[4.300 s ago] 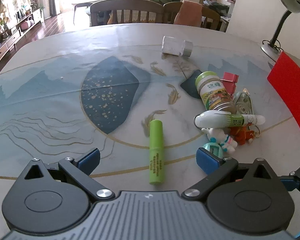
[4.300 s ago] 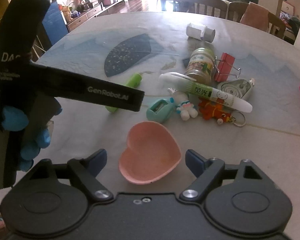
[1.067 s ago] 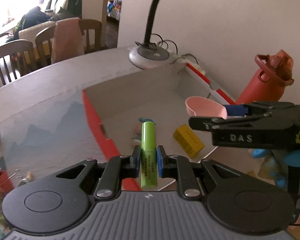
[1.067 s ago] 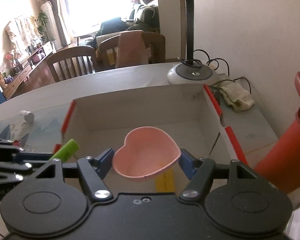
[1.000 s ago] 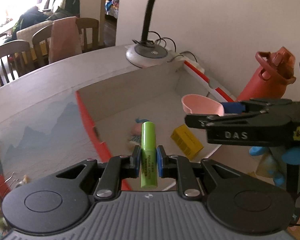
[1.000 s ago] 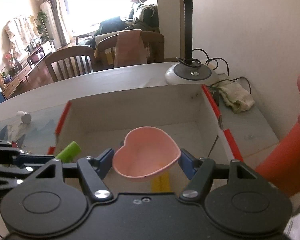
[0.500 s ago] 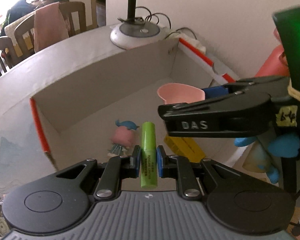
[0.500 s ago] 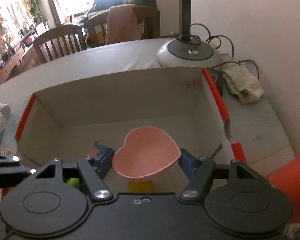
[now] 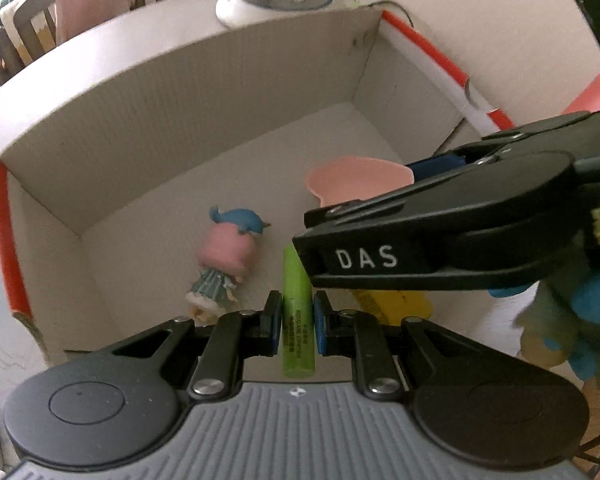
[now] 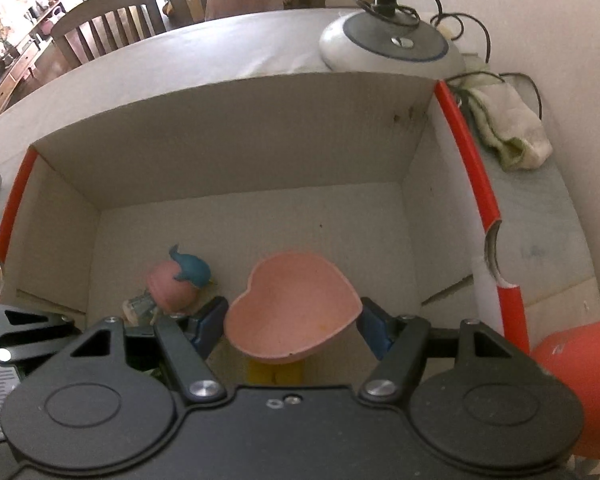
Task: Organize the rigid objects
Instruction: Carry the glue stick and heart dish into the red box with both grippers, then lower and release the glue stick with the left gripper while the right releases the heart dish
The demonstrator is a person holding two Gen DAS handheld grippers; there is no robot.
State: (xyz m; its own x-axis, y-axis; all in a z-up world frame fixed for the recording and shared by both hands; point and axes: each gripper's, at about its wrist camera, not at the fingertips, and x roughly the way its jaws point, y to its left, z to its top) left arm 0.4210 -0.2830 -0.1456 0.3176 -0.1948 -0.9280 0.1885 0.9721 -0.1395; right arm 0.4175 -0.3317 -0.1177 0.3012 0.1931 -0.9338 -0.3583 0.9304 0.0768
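My left hand-held gripper (image 9: 294, 325) clamps the stiff, light green plastic tube (image 9: 296, 316) mid-body, my right hand-held gripper (image 10: 292, 322) pinches the slippery-looking pink heart-shaped bowl (image 10: 292, 307) by its rim.

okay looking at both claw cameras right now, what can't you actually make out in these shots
- Yellow box: mostly hidden, by the right claw's body in the left view and by the pink heart dish in the right view.
- Green tube: its label print is too small to read, and its tip is covered.
- Doll: lower half hidden behind the right claw.
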